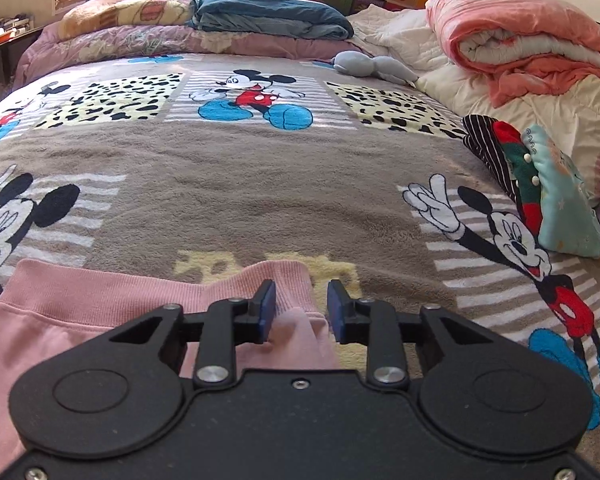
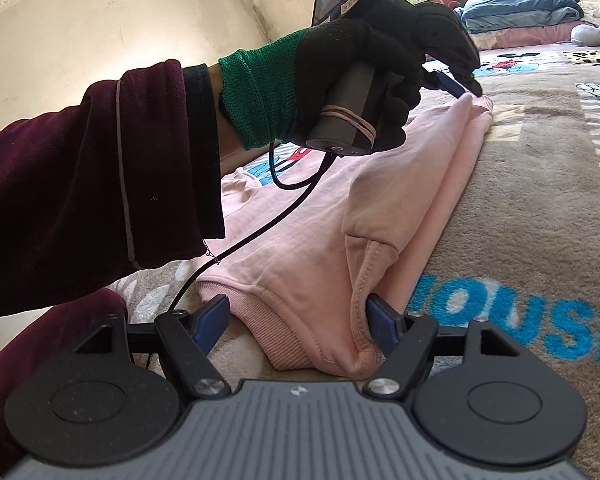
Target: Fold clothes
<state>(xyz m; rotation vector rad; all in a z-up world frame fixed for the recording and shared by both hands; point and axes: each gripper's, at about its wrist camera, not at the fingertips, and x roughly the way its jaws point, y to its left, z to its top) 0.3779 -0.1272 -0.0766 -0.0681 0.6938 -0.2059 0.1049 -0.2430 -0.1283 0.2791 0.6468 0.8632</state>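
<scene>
- Pink sweatshirt [image 2: 300, 240] is lying on the Mickey Mouse blanket [image 1: 260, 184] at the near side of the bed, already doubled over lengthwise, so there's a long folded edge running from near to far.
- Left gripper [image 1: 301, 304] sits at the far end, over the ribbed cuff [image 1: 284, 280]. The blue pads [image 1: 267, 312] are parted with a bump of pink fabric poking up between them, not squeezed as far as I can see. From the right wrist view the gloved hand [image 2: 364, 60] holds that tool with its tip right at the cuff.
- Right gripper [image 2: 298, 316] is at the near end, jaws spread wide, straddling the ribbed hem [image 2: 260, 320]. The right finger [image 2: 382, 320] is tucked against the folded corner; the left one is just off the hem's edge. Nothing pinched there either.
- A black cable [image 2: 260, 232] hangs from the left tool's handle and drapes across the sweatshirt.
- Room to move: tons of bare blanket far of the cuff and off to the right of the folded edge.
- Clutter is all at the edges: a stack of folded clothes [image 1: 532, 184] on the right side, a coral quilt [image 1: 520, 44] rolled up far right, a blue folded blanket [image 1: 272, 16] and pillows at the far headboard end, plus a grey plush toy [image 1: 372, 66].
</scene>
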